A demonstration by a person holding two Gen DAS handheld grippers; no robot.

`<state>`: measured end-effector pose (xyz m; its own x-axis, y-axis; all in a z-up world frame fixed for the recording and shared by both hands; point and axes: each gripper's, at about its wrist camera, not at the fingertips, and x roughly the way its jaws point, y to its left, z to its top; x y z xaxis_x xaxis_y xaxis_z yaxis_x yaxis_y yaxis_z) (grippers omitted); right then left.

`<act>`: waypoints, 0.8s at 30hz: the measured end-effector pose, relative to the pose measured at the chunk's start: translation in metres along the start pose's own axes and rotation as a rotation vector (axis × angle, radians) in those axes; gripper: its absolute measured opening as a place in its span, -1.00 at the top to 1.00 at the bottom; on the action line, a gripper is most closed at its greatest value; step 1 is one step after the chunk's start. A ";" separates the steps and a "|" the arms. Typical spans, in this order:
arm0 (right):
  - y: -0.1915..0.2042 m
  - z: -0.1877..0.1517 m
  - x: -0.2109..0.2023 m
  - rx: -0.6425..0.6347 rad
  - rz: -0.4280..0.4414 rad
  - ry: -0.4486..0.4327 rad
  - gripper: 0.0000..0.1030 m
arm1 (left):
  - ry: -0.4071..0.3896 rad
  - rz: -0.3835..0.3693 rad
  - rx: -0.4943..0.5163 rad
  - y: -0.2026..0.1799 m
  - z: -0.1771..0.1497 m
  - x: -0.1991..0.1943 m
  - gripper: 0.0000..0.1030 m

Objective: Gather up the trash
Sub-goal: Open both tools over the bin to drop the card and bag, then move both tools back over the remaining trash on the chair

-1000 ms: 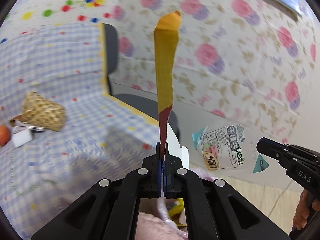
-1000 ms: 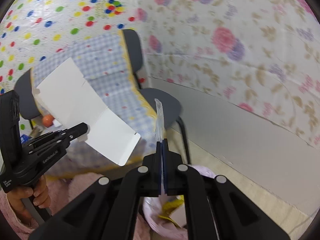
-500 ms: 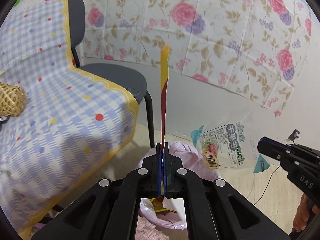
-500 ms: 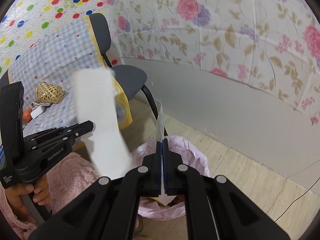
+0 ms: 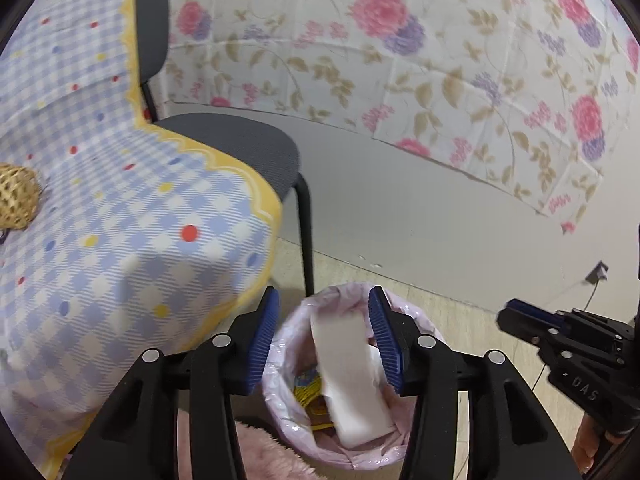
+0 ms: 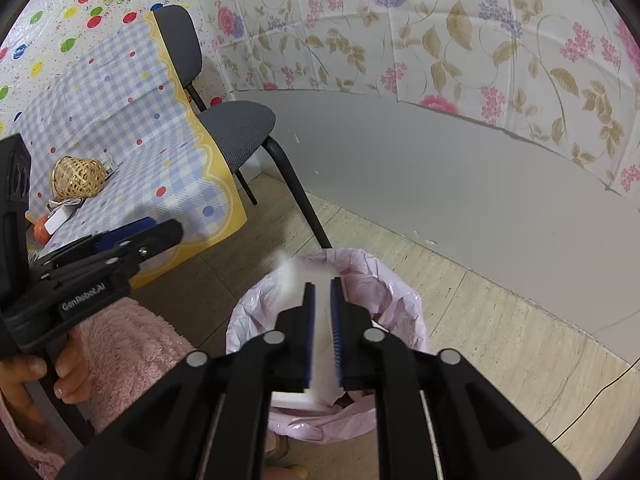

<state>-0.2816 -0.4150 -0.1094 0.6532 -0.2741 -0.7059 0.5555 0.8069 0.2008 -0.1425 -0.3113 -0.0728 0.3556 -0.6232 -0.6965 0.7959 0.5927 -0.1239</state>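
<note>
White card [image 5: 352, 368] lies in bin [image 5: 280, 344] below parted jaws.

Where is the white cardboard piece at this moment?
In the left wrist view the white cardboard piece is inside the pink-lined trash bin, low in the middle, between the open left tongs, right of the chair.
</note>
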 end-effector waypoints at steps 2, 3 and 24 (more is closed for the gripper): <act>0.003 0.005 -0.012 -0.002 0.007 -0.029 0.71 | -0.016 0.029 -0.016 0.007 0.002 -0.009 -0.07; 0.005 0.007 -0.015 -0.007 0.009 -0.042 0.69 | -0.026 0.048 -0.024 0.012 0.003 -0.014 -0.08; 0.162 0.067 -0.030 -0.325 0.265 -0.125 0.40 | -0.160 0.400 -0.229 0.141 0.007 -0.141 -0.13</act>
<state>-0.1768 -0.3111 -0.0101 0.8199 -0.0803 -0.5668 0.1822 0.9752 0.1254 -0.0767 -0.1433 0.0128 0.6968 -0.3841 -0.6057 0.4597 0.8874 -0.0340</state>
